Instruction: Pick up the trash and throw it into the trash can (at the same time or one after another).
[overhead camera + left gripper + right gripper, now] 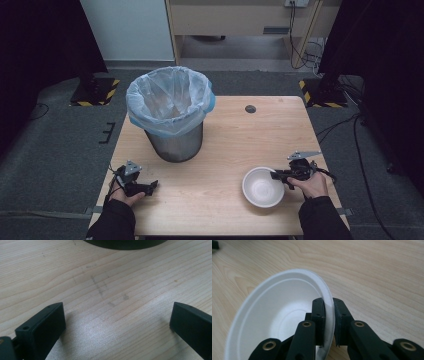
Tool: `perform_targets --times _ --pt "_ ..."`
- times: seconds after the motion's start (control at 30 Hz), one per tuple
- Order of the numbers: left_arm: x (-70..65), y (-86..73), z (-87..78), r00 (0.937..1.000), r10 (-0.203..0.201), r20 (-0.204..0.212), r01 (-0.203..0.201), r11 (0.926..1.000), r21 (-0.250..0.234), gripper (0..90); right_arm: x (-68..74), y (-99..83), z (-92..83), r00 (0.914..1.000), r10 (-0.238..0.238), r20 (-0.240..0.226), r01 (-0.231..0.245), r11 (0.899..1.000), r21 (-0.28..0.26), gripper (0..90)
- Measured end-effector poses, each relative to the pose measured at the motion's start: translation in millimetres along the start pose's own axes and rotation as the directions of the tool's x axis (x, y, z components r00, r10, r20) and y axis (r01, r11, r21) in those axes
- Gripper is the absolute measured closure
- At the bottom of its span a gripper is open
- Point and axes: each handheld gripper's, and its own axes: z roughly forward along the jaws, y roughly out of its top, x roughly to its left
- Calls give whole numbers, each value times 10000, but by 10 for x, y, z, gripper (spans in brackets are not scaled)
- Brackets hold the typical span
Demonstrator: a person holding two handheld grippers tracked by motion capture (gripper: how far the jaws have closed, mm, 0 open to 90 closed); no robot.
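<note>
While pinching the rim of the shallow white paper bowl (279, 315) between both black jaws, one jaw inside the wall and one outside, closed tight on it: the right gripper (278, 175), near the front right of the pale wooden table (225, 145), held in the person's right hand (315, 185). Gripped at the edge most likely because a thin rim is the only part narrow enough for the jaws, leaving the bowl free to be lifted and tipped. Still resting on the tabletop in the high view, the bowl (262, 187), just left of that gripper and close to the front edge. Near the front left, held low over bare wood in the left hand (127, 197): the left gripper (152, 186), jaws spread wide with nothing between them, perhaps waiting in reserve or ready to steady something. Farther back and left of centre, well apart from the bowl: a round grey metal waste bin (175, 142) lined with a translucent white plastic bag (167, 97), mouth open upward, a likely destination for the bowl. At the far edge, a small dark round hole (250, 109) in the tabletop. Beyond, grey carpeted floor (55, 150).
</note>
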Motion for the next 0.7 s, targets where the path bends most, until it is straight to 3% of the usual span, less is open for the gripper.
perform_targets --times 0.33,0.37,0.57,0.7 --pt "0 0 0 10000 3 -2 -3 10000 1 0 60 112 -155 10000 22 23 -21 9968 -795 835" --pt "0 0 0 10000 0 -2 0 10000 -2 0 67 135 -191 10000 34 80 -25 9943 -1070 835" --pt "0 0 0 10000 4 1 -4 10000 5 0 90 180 -255 9996 128 234 -90 9880 -1543 836" --pt "0 0 0 10000 3 2 -3 10000 4 0 105 218 -318 9991 195 364 -113 9767 -2141 835"
